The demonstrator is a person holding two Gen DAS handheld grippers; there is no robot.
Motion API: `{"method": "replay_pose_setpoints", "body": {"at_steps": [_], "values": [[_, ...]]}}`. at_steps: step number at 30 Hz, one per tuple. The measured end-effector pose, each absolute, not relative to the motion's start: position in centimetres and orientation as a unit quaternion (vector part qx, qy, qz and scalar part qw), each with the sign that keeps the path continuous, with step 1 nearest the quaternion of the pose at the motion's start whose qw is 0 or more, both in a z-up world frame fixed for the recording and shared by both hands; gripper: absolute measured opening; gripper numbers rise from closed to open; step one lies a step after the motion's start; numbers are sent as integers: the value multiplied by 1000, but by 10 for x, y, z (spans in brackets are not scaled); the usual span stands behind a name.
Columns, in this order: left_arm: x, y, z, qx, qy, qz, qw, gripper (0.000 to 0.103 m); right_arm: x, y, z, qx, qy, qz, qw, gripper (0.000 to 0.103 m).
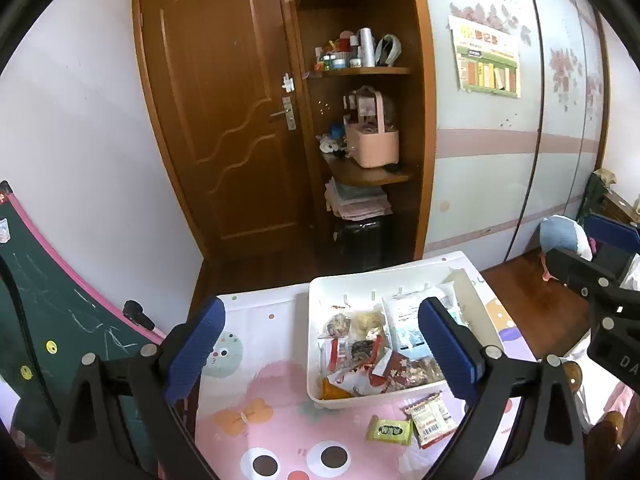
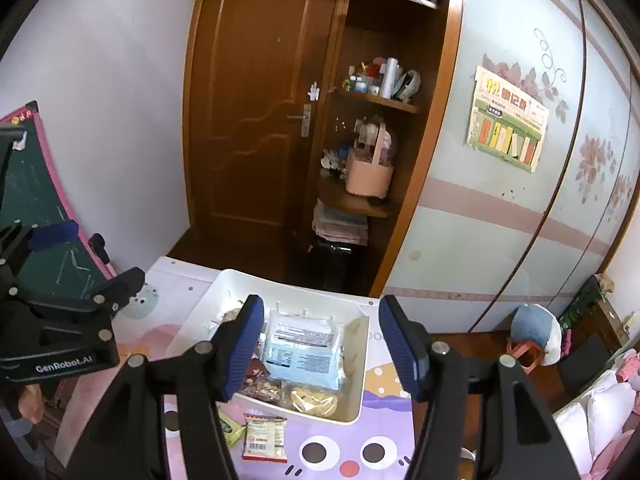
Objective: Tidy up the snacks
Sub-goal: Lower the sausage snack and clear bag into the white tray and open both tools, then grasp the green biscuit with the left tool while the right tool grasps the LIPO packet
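Observation:
A white bin [image 1: 316, 360] [image 2: 356, 380] stands on a cartoon-print table cover and holds several snack packets, among them a big pale blue pack [image 1: 404, 320] [image 2: 304, 348]. Two packets lie on the cover in front of the bin: a green one [image 1: 390, 430] [image 2: 230, 430] and an orange-and-white one [image 1: 432, 420] [image 2: 265, 438]. My left gripper [image 1: 324, 344] is open and empty, above the table before the bin. My right gripper [image 2: 322, 348] is open and empty, above the bin's near side. Each gripper shows at the edge of the other's view.
The table cover [image 1: 260, 420] [image 2: 384, 440] ends at a wooden floor. Behind stand a brown door [image 1: 224, 120], open shelves with a pink basket [image 1: 372, 140] [image 2: 368, 172], and a wardrobe [image 1: 500, 160]. A green chalkboard [image 1: 48, 312] leans at the left. A stool with a cushion [image 2: 534, 334] stands at the right.

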State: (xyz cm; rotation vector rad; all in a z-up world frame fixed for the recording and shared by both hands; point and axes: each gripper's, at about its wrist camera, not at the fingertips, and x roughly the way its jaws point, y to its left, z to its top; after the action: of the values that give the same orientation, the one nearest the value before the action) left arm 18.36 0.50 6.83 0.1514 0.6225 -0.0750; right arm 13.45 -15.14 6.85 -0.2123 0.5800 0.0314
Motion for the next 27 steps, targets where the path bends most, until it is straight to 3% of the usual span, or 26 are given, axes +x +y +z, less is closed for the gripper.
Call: {"method": "replay_pose_setpoints", "body": {"at_steps": [14,20,27], "values": [[129,-2,61,80,299,-81,948,102,94,-156,44,-79,313,58,945,62],[128,-8,3,75,341,-97,932,102,95,-166,-11,-67,359,55,929,62],[156,-11,-110,45,437,-84,894,102,105,-181,-96,-42,429,50,901,62]]}}
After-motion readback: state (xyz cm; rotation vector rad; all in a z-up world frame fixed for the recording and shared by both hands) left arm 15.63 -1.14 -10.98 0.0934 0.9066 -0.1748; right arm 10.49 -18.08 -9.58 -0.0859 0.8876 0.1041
